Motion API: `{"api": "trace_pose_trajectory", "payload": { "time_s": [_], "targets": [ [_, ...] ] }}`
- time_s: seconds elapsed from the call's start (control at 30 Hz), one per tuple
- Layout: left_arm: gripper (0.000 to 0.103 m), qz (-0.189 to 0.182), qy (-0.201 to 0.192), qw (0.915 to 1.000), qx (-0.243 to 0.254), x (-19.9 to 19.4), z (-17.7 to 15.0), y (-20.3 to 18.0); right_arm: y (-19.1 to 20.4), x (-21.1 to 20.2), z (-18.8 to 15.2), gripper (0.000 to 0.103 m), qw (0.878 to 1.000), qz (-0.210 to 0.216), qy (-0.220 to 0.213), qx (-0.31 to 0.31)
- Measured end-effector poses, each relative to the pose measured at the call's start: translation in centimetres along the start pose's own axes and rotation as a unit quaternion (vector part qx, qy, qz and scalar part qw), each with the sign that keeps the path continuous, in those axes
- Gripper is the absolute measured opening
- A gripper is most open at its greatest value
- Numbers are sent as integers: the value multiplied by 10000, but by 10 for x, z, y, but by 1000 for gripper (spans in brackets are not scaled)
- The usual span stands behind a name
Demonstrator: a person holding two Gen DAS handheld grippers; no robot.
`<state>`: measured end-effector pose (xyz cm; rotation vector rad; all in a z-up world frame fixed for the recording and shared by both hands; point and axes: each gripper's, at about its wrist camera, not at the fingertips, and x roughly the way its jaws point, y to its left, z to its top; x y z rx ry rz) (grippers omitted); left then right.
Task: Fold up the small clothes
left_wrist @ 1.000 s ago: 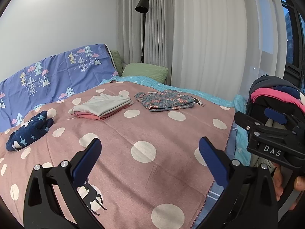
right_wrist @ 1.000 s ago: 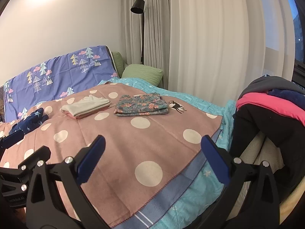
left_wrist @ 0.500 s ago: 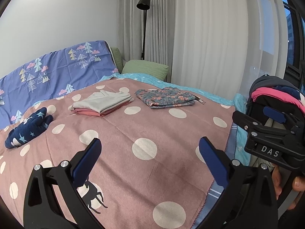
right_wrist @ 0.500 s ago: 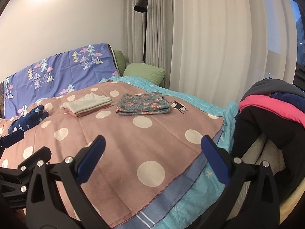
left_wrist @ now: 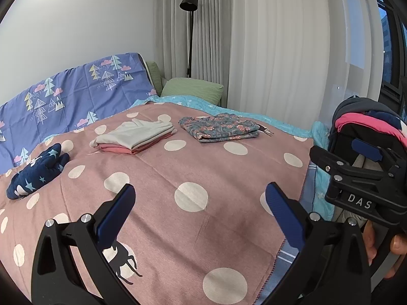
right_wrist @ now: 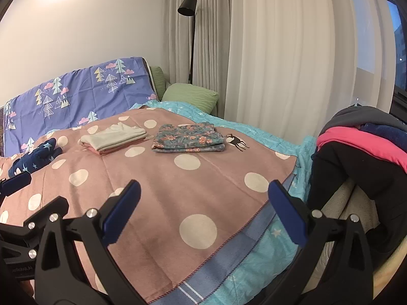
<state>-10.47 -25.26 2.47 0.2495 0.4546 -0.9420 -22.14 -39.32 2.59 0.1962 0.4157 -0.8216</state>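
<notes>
Folded clothes, a floral set [left_wrist: 220,128] and a cream-and-pink stack [left_wrist: 134,137], sit parked at the bed's [left_wrist: 178,178] far side, likely freeing the near blanket for folding, while left tool [left_wrist: 198,212] and right tool [right_wrist: 203,209] hover wide open, empty, near the unfolded pile [right_wrist: 366,142].

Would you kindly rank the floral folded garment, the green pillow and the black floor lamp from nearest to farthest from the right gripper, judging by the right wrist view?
From the right gripper, jaws open:
1. Floral folded garment, lying on the dotted blanket, ahead at centre.
2. Green pillow, at the head of the bed.
3. Black floor lamp, standing behind the pillow, by the curtain.
</notes>
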Motion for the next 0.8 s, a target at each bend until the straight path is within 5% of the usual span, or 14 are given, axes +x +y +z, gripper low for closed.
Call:
{"api": "trace_pose_trajectory", "payload": {
  "time_s": [0.8],
  "targets": [
    [102,2,127,9999,-12,5,-7,5,2,7,-3,101,9999,44,72,-53]
  ]
}}
